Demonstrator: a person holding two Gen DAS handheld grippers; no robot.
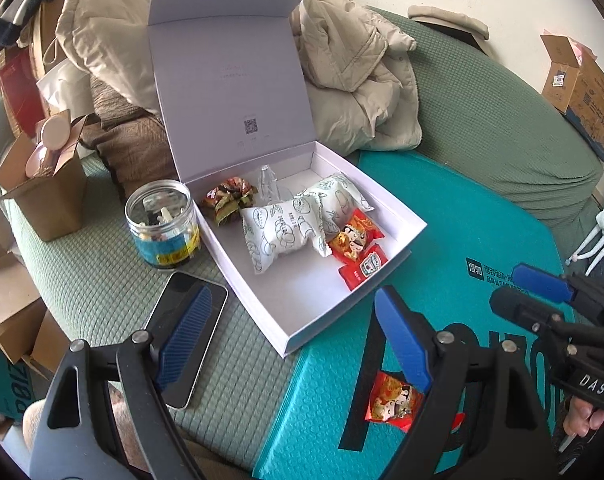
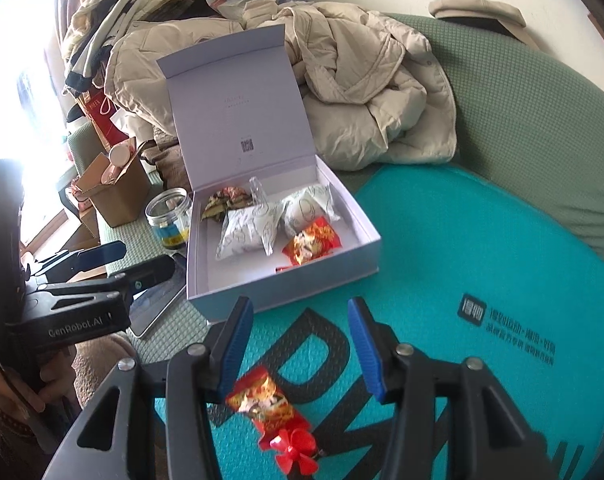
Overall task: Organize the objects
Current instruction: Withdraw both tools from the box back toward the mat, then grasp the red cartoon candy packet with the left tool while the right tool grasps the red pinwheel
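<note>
A small red snack packet (image 2: 268, 404) is seen lying loose on the teal foam mat (image 2: 482, 248), low between the spread fingers of the right gripper (image 2: 300, 344), which is wide open and holds nothing. The packet is judged light, crinkly and slippery in its glossy foil; a pinch across its flat middle is likely to serve better than the crimped ends. Just beyond it, at about five o'clock, a red plastic pinwheel-shaped piece (image 2: 296, 450) is noted. At twelve o'clock the white cardboard box (image 2: 286, 300) stands open, stiff-walled, with soft pillow packs and similar red packets inside. The left gripper (image 1: 290, 336) is also wide open and empty, above a smooth phone (image 1: 190, 336).
</note>
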